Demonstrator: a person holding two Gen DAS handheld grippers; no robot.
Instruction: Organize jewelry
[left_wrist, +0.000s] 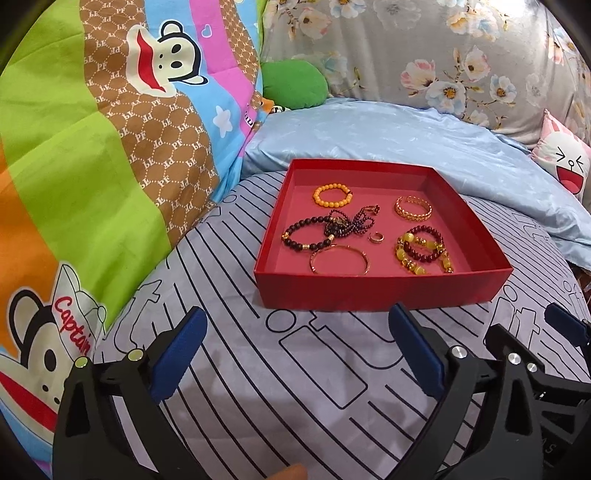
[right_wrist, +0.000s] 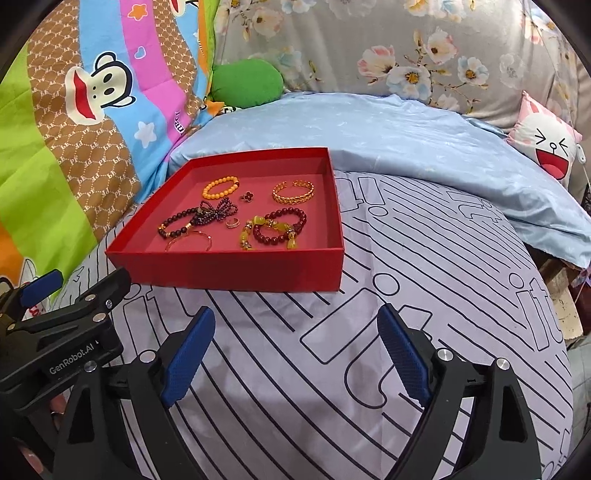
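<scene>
The left hand-held gripper (left_wrist: 299, 350) hovers over the striped bedsheet (left_wrist: 332, 387) with its blue pads spread wide and nothing between them. The right hand-held gripper (right_wrist: 295, 354) is likewise wide apart and empty. At 12 o'clock from the left one sits the red tray (left_wrist: 369, 291); from the right one it lies toward 11 o'clock. Inside lie an orange bead bracelet (left_wrist: 331, 194) at the tray's 11 o'clock, a gold cuff (left_wrist: 413, 207) at 1 o'clock, and a thin gold bangle (left_wrist: 339, 260) at 6 o'clock.

Matt red cardboard box (left_wrist: 369, 291); glossy beaded bracelets (left_wrist: 421, 247) (one gold metal bangle (left_wrist: 340, 260)); cotton sheet (left_wrist: 295, 369).
</scene>
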